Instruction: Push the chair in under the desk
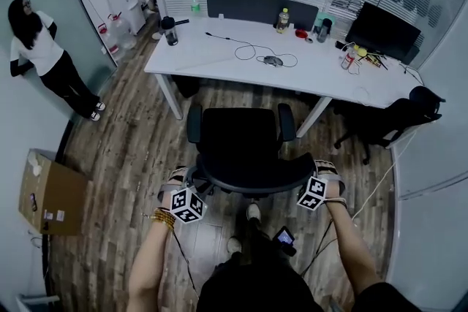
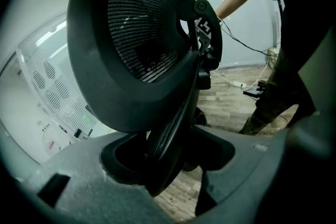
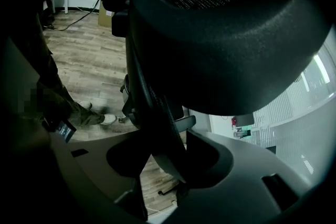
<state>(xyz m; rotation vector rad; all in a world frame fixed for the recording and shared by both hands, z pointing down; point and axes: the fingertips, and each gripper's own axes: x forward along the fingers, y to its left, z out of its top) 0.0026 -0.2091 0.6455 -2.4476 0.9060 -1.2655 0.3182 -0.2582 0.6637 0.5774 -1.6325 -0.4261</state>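
A black mesh-back office chair stands on the wood floor facing the white desk, its armrests just short of the desk's near edge. My left gripper is clamped on the left rim of the backrest, and my right gripper on the right rim. In the left gripper view the backrest fills the frame and its dark rim runs down between the jaws of the left gripper. The right gripper view shows the backrest the same way, its edge wedged in the right gripper.
A person stands by the left wall, with a cardboard box on the floor nearer me. A second black chair sits at the desk's right end. A monitor, bottles and a cable lie on the desk.
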